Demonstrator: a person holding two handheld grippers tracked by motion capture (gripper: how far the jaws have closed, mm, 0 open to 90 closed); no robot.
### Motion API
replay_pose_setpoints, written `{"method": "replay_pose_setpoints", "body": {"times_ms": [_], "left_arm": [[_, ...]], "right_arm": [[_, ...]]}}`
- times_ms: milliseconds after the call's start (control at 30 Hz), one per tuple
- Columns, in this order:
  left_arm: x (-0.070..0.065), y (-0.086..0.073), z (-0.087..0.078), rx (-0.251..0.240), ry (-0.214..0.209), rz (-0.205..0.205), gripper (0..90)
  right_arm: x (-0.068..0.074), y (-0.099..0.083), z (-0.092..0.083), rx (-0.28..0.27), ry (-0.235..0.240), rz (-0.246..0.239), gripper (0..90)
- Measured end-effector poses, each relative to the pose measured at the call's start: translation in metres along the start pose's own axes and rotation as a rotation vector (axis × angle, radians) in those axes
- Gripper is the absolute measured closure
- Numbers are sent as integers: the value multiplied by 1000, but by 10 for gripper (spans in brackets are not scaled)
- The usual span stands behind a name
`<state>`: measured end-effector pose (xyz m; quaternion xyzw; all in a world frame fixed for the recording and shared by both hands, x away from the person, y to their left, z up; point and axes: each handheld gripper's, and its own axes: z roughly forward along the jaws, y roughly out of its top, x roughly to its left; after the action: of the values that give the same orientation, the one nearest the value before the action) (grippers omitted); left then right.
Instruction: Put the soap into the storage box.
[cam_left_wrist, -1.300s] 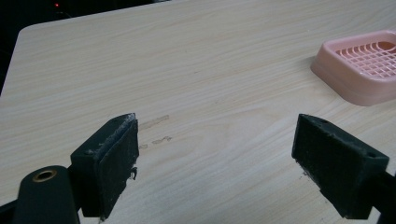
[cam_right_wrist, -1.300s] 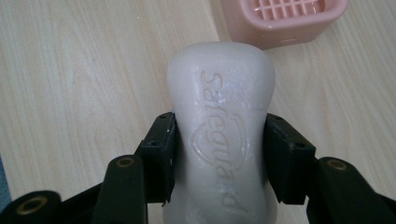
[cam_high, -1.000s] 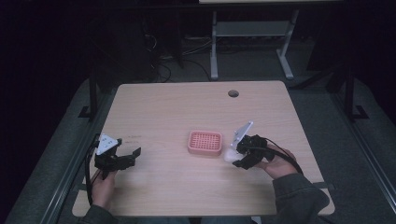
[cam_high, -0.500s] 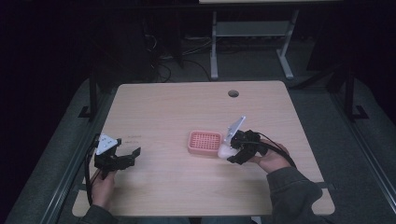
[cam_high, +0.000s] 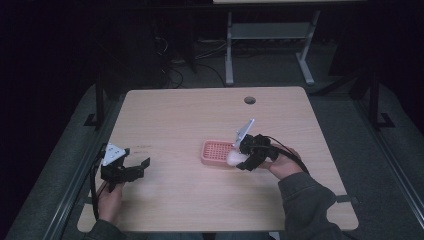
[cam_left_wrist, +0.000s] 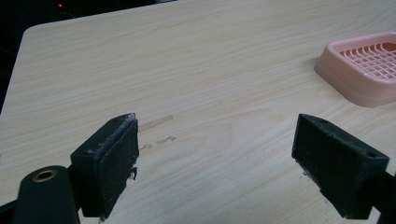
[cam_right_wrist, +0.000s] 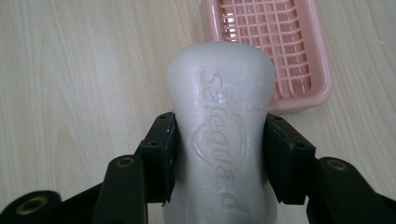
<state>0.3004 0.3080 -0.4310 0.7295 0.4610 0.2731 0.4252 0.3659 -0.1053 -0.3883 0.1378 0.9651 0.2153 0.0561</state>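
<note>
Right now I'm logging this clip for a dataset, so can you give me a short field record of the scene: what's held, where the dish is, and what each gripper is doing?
held item: white soap bar, lettering moulded on top
held by: right gripper, fingers clamped on the bar's two sides
target: pink soap dish, grid floor, nothing in it
bar position: at the dish's right edge, not in it yet
left gripper: open, holding nothing, over bare table, apart from the dish

**Handheld rig: appearance**

Left gripper (cam_high: 142, 165): black body, grey three-cornered plate, black cable. Right gripper (cam_high: 240, 159): same build, cable trailing over grey sleeve (cam_high: 307, 200). Fingers (cam_left_wrist: 112, 158): black rectangular blocks, scuffed edges, brass-ringed screw holes.
</note>
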Motion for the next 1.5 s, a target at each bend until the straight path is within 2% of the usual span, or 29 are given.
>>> {"method": "replay_pose_setpoints", "body": {"times_ms": [733, 967, 1100, 1333, 1500], "left_arm": [[2, 0, -1, 0, 4, -4, 142], [2, 0, -1, 2, 3, -5, 142], [2, 0, -1, 3, 4, -4, 142], [2, 0, 0, 2, 6, -5, 142], [2, 0, 0, 1, 5, -8, 142]], "right_arm": [[-14, 20, 7, 23, 16, -6, 484], [-18, 26, 9, 20, 19, -9, 484], [-22, 29, 11, 2, 25, -4, 484], [-27, 34, 18, 16, 23, 0, 484], [-31, 45, 24, 22, 25, -10, 484]]}}
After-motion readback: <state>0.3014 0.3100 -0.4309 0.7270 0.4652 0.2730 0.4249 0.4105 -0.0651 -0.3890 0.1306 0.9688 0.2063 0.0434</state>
